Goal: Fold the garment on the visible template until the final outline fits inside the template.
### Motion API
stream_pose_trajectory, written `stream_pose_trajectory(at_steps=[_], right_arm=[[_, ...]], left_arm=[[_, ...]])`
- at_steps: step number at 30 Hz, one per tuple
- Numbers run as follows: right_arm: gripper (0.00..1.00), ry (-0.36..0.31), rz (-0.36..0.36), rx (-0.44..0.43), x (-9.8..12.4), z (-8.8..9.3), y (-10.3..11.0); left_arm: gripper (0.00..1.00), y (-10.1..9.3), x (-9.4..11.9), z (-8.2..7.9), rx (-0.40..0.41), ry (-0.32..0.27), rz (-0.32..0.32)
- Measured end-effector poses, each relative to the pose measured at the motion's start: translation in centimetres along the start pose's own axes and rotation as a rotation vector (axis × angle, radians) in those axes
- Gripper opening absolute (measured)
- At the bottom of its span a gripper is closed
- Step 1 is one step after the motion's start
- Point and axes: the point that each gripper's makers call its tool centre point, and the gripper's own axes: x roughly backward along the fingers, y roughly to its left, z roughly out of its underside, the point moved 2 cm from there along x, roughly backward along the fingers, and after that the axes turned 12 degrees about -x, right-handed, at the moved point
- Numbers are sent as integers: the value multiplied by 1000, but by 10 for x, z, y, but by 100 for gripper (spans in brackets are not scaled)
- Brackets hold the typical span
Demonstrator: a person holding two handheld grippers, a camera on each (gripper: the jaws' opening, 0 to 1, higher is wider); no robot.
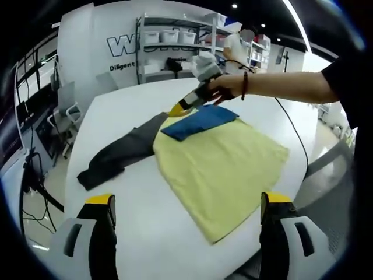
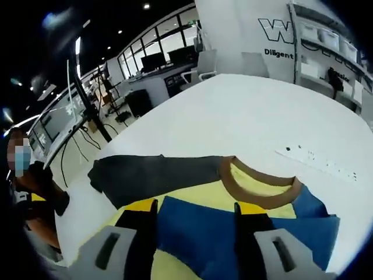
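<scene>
Where it lies flat on the white table (image 1: 175,245), the soft yellow garment (image 1: 221,169) shows a brown ribbed collar (image 2: 256,189), a dark grey sleeve (image 1: 116,154) stretched out and a blue sleeve (image 1: 198,121) folded across its body. The left gripper (image 1: 186,213) hovers with jaws wide and empty, while the right gripper (image 2: 195,213) holds its jaws parted over the blue sleeve, gripping nothing visible. Behind stand metal shelves (image 1: 169,49) and office desks (image 2: 157,79).

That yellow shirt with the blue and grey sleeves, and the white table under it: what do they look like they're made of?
The yellow shirt with one blue and one grey sleeve looks like soft matte knit fabric, probably cotton: it lies limp and flat, with a ribbed brown collar. The white table looks like a hard, smooth laminate or painted top with a faint sheen; which one is unclear.
</scene>
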Motion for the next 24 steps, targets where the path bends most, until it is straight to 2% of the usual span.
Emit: stream_pose_trajectory(at_steps=[1, 2, 5, 10, 13, 14, 16, 22, 24], right_arm=[[57, 1, 6, -1, 2, 0, -3], [60, -8, 37, -19, 11, -2, -16], [63, -21, 53, -33, 19, -4, -28], [69, -26, 132, -78, 40, 1, -64], [64, -32, 184, -63, 53, 5, -88], [60, -15, 207, -53, 58, 9, -95], [58, -30, 238, -39, 64, 10, -108], [54, -35, 265, -122, 78, 21, -132], [47, -51, 284, -129, 81, 24, -143]], left_arm=[[99, 0, 0, -1, -1, -3, -1], [99, 0, 0, -2, -3, -4, -1], [99, 1, 0, -4, -7, -10, -10], [99, -4, -2, -9, -4, -17, 7], [99, -5, -3, -8, -17, -12, 9], [99, -6, -3, -8, -17, -12, 10], [99, -7, -4, -10, -14, -28, 18], [99, -10, -6, -10, -38, -13, 32], [99, -11, -6, -9, -48, -8, 42]])
